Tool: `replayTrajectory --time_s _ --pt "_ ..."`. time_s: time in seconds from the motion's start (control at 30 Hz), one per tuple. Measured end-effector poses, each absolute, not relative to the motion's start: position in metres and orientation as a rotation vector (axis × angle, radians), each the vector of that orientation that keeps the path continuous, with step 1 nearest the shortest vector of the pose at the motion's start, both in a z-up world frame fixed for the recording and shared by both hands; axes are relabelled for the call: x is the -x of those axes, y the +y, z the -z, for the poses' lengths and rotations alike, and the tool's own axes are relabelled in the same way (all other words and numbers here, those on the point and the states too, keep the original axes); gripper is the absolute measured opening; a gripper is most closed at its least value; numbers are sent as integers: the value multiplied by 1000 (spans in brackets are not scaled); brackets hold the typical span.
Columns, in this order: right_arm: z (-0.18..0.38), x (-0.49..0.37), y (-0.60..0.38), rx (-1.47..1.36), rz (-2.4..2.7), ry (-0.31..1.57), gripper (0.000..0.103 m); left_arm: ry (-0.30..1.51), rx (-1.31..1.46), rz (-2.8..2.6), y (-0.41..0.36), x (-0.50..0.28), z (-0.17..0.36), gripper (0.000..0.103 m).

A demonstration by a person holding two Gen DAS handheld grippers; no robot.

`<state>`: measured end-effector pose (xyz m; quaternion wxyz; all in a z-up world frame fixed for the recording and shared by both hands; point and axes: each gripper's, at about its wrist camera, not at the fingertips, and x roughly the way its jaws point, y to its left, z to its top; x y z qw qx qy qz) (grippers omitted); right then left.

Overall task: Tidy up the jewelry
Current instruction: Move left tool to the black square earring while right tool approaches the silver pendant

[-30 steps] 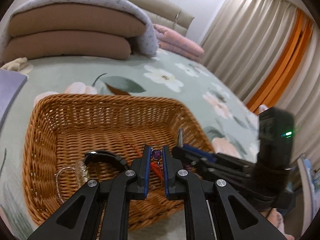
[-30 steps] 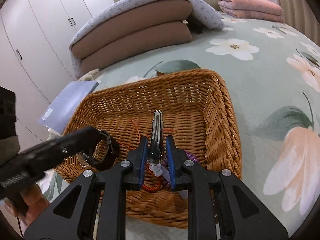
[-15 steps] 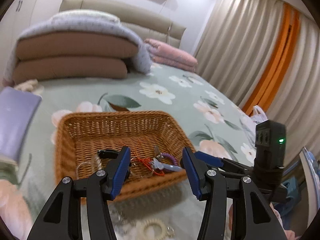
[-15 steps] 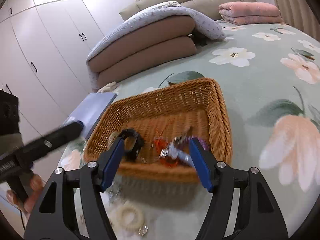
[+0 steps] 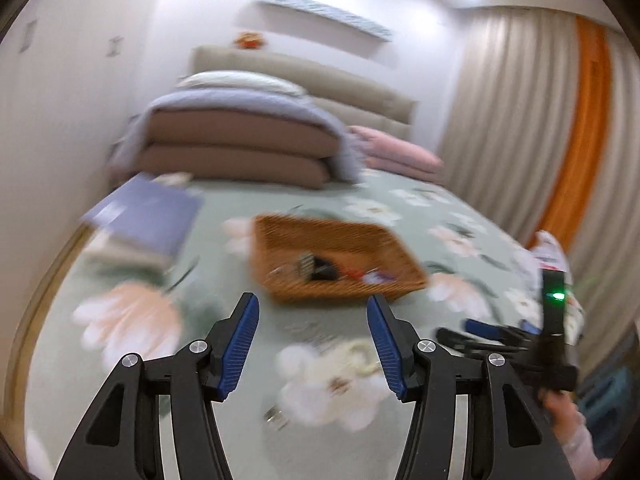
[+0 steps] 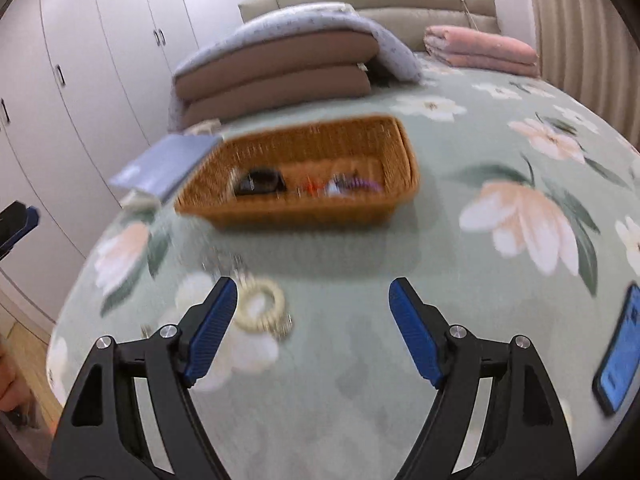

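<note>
Both tongs, left (image 5: pixel 311 311) and right (image 6: pixel 313 295), have pulled back from the basket (image 6: pixel 394 148), spread empty above the floral bedspread (image 6: pixel 460 132)

Right tongs (image 6: pixel 312 312) opening, empty, above cream bracelet (image 6: pixel 262 310) near basket (image 6: pixel 404 160).
</note>
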<state>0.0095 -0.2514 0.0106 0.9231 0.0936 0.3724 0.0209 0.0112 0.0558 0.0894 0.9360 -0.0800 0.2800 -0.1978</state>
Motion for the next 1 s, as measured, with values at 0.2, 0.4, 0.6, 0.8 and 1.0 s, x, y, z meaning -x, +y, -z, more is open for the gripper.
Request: replayTrajectory --time_s 0.2,0.4,0.6,0.8,1.0 --pt "17 13 -233 -136 50 831 88 681 224 316 82 -20 -28 58" --pt "27 22 -226 -173 15 835 90 778 231 338 76 -35 7 58" --pt "54 11 -237 -240 -15 914 90 829 169 316 61 -37 23 58" --pt "59 1 -228 -170 -5 908 90 860 139 323 53 -42 31 58" --pt "58 -19 -204 -52 -39 903 70 889 91 325 46 -44 38 58"
